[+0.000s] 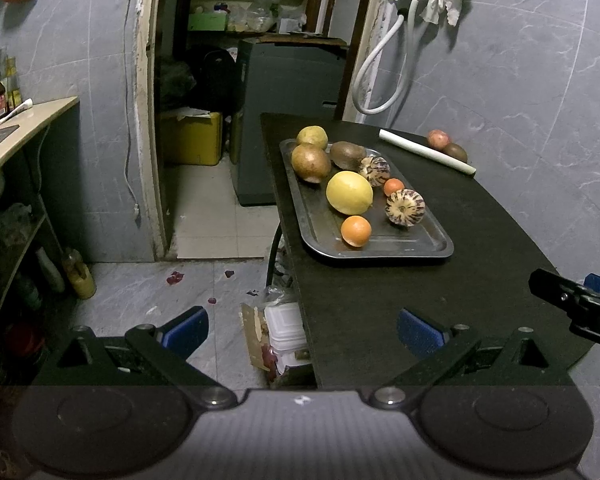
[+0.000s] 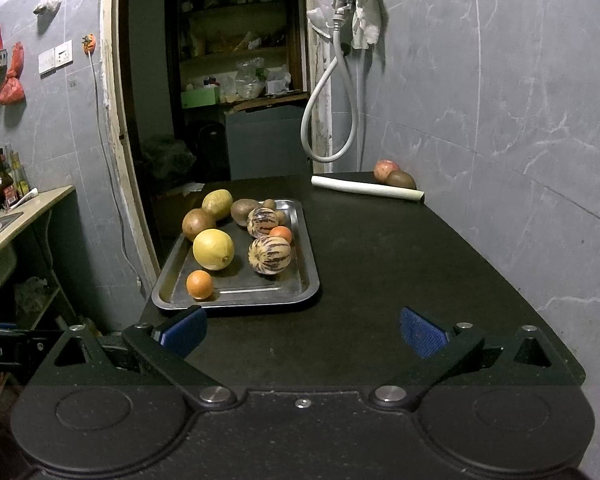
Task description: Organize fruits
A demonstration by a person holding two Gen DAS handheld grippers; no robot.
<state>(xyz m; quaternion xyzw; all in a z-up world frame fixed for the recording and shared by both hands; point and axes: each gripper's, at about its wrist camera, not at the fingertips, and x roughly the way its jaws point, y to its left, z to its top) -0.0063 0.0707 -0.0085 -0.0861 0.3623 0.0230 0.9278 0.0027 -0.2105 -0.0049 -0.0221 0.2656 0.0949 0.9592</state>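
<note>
The left hand-held gripper (image 1: 302,330) hangs with its blue-padded fingers wide apart and nothing between them, its left finger over the floor and its right finger over the near edge of the dark worktop (image 1: 380,300). The right hand-held gripper (image 2: 302,330) is likewise spread wide and empty, both fingers low over the worktop's near end. Ahead of the left hand-held gripper and a little to its right, and ahead-left of the right one, lies a metal tray (image 2: 304,276) along the worktop's left side. Nearest on the tray is a small orange (image 2: 199,284); behind it sits a large yellow fruit (image 2: 213,255), and to that fruit's right a striped melon (image 2: 269,255). Farther back come a second small orange (image 2: 281,234), a second striped melon (image 2: 262,222), a brown oval fruit (image 2: 244,211), a round brown fruit (image 2: 198,224) and a yellow-green fruit (image 2: 217,204) at the far left corner. Well beyond the tray, toward the far right of the worktop, a white roll (image 2: 366,189) lies flat, with a red apple (image 2: 386,169) and a brown fruit (image 2: 401,179) just behind it by the grey wall.
</note>
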